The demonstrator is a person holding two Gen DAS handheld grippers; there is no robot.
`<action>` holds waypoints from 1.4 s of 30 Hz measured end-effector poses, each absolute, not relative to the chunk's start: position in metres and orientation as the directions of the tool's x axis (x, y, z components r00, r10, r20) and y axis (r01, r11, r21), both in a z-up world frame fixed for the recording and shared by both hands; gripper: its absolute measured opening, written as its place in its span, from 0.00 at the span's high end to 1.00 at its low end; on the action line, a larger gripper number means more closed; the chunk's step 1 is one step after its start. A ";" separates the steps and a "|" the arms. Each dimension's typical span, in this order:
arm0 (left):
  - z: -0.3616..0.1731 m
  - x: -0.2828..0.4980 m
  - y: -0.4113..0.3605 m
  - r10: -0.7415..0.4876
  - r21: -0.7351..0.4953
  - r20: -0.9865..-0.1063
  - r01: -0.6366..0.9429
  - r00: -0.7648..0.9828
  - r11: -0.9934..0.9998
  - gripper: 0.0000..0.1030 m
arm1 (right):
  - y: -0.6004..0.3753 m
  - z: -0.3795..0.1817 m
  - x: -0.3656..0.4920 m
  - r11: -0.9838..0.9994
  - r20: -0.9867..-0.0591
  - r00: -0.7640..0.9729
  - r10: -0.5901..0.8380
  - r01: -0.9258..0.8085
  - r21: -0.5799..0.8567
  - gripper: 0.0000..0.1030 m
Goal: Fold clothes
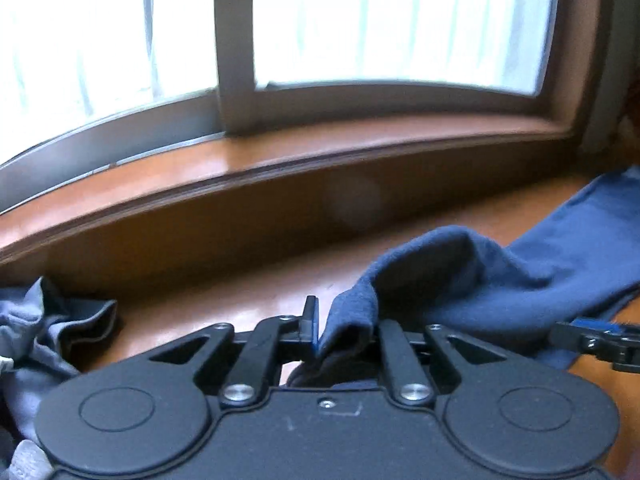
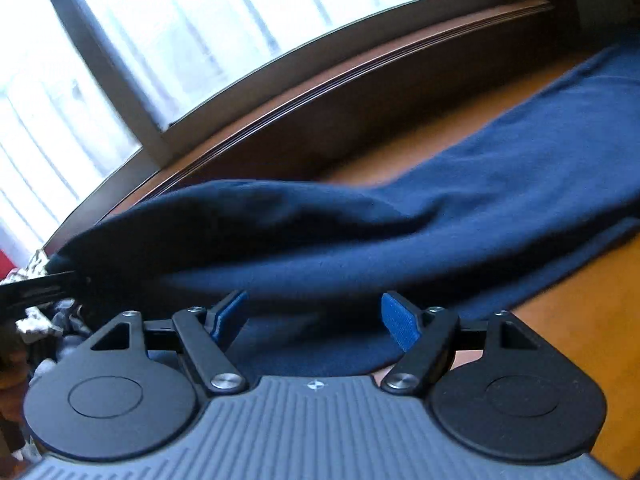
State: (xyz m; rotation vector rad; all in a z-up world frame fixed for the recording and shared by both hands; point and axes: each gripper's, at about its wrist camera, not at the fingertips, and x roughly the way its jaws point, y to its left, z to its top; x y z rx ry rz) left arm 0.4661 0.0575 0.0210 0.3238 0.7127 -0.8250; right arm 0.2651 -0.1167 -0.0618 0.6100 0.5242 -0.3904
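A navy garment (image 1: pixel 500 280) lies stretched over the wooden tabletop (image 1: pixel 240 300), running off to the right. My left gripper (image 1: pixel 332 320) is shut on a bunched end of it; the cloth drapes over and hides the right finger, while the left finger (image 1: pixel 310 318) shows. In the right wrist view the same navy garment (image 2: pixel 360 240) rises in a ridge across the frame. My right gripper (image 2: pixel 314 312) stands open, its blue pads (image 2: pixel 400 322) on either side of the cloth's near edge. The left gripper (image 2: pixel 36 288) shows at the far left holding the garment's end.
A crumpled grey garment (image 1: pixel 52 320) lies at the table's left. A wooden window sill (image 1: pixel 280 152) and a bright window (image 1: pixel 380 20) run along the back. My right gripper's tip (image 1: pixel 592 340) appears at the right edge. Patterned cloth (image 2: pixel 38 258) sits far left.
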 end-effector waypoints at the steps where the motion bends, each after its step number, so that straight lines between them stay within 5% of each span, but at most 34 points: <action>1: 0.019 0.468 0.056 -0.544 -0.005 -0.699 0.757 0.464 0.653 0.89 | -0.117 -0.062 0.271 0.773 -0.571 0.799 -0.185 0.478 0.417 0.26; 12: 0.034 0.477 0.050 -0.537 -0.132 -0.752 0.712 0.381 0.690 0.89 | -0.074 -0.070 0.289 0.991 -0.579 0.805 -0.133 0.116 -0.066 0.26; 16: 0.051 0.466 0.050 -0.546 -0.138 -0.740 0.706 0.393 0.695 0.89 | -0.079 -0.078 0.302 0.989 -0.560 0.816 -0.140 0.087 -0.121 0.27; 17: 0.055 0.463 0.049 -0.548 -0.139 -0.737 0.704 0.396 0.696 0.89 | -0.084 -0.080 0.307 0.991 -0.577 0.808 -0.123 0.076 -0.106 0.39; 18: 0.060 0.460 0.051 -0.548 -0.134 -0.729 0.699 0.411 0.703 0.89 | -0.089 -0.079 0.312 0.995 -0.606 0.790 -0.096 0.064 -0.074 0.77; 19: 0.065 0.458 0.053 -0.547 -0.128 -0.719 0.692 0.428 0.710 0.89 | -0.095 -0.077 0.317 0.998 -0.637 0.769 -0.064 0.053 -0.036 0.87; 22: 0.074 0.456 0.055 -0.521 -0.078 -0.702 0.675 0.486 0.734 0.89 | -0.120 -0.048 0.306 0.983 -0.627 0.771 0.110 0.009 0.184 0.87; 25: 0.064 0.456 0.054 -0.447 0.021 -0.710 0.651 0.544 0.759 0.87 | -0.131 -0.038 0.302 0.966 -0.640 0.748 0.178 -0.010 0.258 0.79; 27: 0.057 0.452 0.057 -0.402 0.094 -0.708 0.642 0.581 0.761 0.76 | -0.129 -0.035 0.301 0.971 -0.661 0.731 0.171 -0.010 0.240 0.56; 29: 0.049 0.447 0.066 -0.375 0.138 -0.709 0.639 0.597 0.757 0.43 | -0.114 -0.030 0.298 0.985 -0.660 0.740 0.129 -0.020 0.170 0.48; 30: 0.044 0.444 0.073 -0.367 0.148 -0.712 0.639 0.598 0.755 0.40 | -0.105 -0.027 0.295 0.988 -0.645 0.753 0.127 -0.041 0.147 0.46; 35: 0.020 0.433 0.112 -0.354 0.130 -0.761 0.663 0.543 0.737 0.39 | -0.050 -0.023 0.302 0.973 -0.583 0.780 0.226 -0.161 0.163 0.44; 42: -0.008 0.411 0.158 -0.377 0.088 -0.817 0.741 0.436 0.666 0.27 | 0.021 -0.053 0.327 0.944 -0.653 0.702 0.285 -0.323 0.065 0.48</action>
